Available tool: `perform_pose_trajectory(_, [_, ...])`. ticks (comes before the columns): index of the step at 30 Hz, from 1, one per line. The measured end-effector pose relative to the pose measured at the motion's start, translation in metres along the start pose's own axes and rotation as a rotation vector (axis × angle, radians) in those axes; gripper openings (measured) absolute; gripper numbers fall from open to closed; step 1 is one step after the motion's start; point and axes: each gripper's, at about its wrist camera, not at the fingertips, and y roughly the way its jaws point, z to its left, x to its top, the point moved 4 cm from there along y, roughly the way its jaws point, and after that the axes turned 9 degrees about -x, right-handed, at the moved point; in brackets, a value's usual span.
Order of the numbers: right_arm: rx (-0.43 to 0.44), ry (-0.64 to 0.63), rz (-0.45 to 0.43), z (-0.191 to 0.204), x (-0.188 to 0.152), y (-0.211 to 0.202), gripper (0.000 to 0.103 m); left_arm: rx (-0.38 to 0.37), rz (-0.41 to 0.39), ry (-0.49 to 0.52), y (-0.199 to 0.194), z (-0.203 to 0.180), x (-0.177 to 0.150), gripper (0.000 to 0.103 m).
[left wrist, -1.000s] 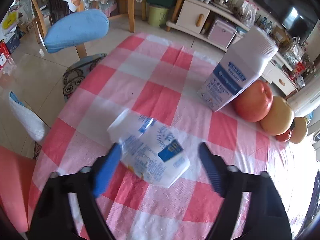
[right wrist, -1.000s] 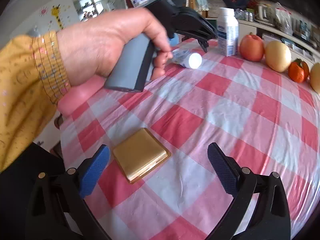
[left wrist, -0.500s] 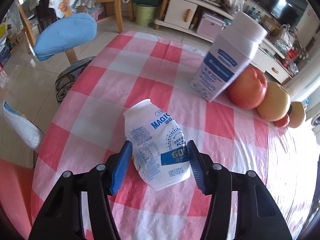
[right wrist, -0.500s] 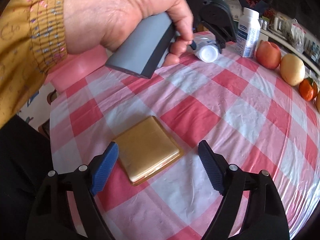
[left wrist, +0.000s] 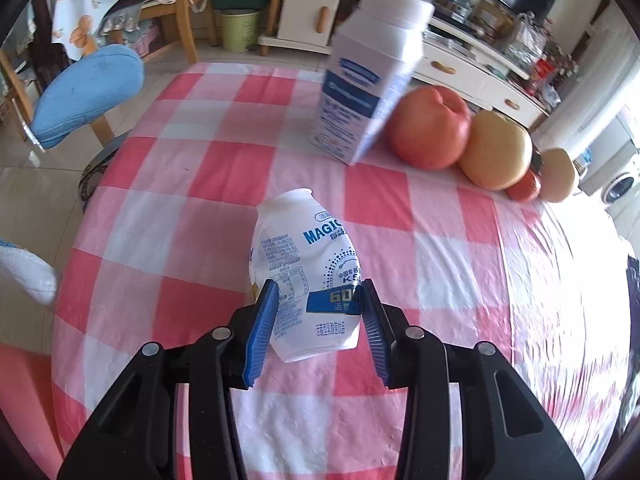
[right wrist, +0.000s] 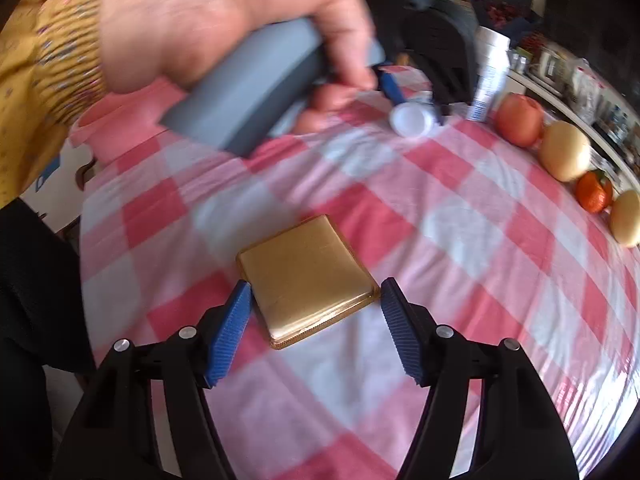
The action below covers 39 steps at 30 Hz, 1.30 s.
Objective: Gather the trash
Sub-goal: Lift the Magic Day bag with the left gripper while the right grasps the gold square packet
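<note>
A squashed white plastic bottle (left wrist: 304, 248) with blue print lies on the red-and-white checked tablecloth (left wrist: 192, 168). My left gripper (left wrist: 319, 286) has its jaws closing, and both blue pads press on the bottle's lower half. In the right wrist view a hand (right wrist: 224, 24) holds that gripper over the bottle (right wrist: 412, 120). A flat gold box (right wrist: 308, 272) lies near the table's front. My right gripper (right wrist: 320, 282) straddles it with its jaws closing. The pads stand just beside the box's edges without pressing on it.
A tall white carton (left wrist: 368, 92) with a blue label stands behind the bottle. A row of fruit (left wrist: 430, 128) runs to its right. Past the table's left edge are a blue chair cushion (left wrist: 88, 96), a green bin (left wrist: 236, 30) and a white cabinet (left wrist: 308, 12).
The left jaws have narrowed from wide apart to pressing on the bottle, which now lies lengthwise between them. The right jaws have narrowed around the gold box.
</note>
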Motion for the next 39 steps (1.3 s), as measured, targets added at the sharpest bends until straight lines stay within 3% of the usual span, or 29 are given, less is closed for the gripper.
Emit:
perform_pose_trajectory(8, [-0.059,0.158,-0.017,-0.051,-0.004,-0.015,0.067,-0.018,0.022,0.069,-0.003,-0.018,-0.013,0.040])
perform_pose_trajectory(17, [-0.096,0.205,-0.034,-0.068,-0.010,-0.029,0.067,-0.048,0.040,0.139,-0.019,-0.039,-0.033,0.036])
perform_pose_trajectory(18, [-0.097,0.206,-0.033,-0.069,-0.011,-0.030,0.067,-0.022,0.040,0.160,-0.021,-0.040,-0.035,0.039])
perform_pose_trajectory(22, [-0.104,0.219,-0.029,-0.072,-0.014,-0.032,0.067,0.057,0.037,0.199,-0.023,-0.040,-0.039,0.070])
perform_pose_trajectory(27, [-0.096,0.217,-0.034,-0.071,-0.014,-0.033,0.067,0.105,0.047,0.182,-0.010,-0.044,-0.036,0.080])
perform_pose_trajectory(32, [-0.092,0.205,-0.027,-0.069,-0.014,-0.032,0.067,0.132,0.069,0.162,0.009,-0.047,-0.035,0.080])
perform_pose_trajectory(33, [-0.092,0.206,-0.027,-0.069,-0.015,-0.032,0.067,0.130,0.074,0.150,0.011,-0.045,-0.036,0.076])
perform_pose_trajectory(34, [-0.093,0.208,-0.027,-0.069,-0.015,-0.033,0.067,0.125,0.080,0.136,0.013,-0.044,-0.037,0.064])
perform_pose_trajectory(39, [-0.091,0.216,-0.038,-0.072,-0.014,-0.037,0.067,0.082,0.081,0.144,0.011,-0.049,-0.042,0.061])
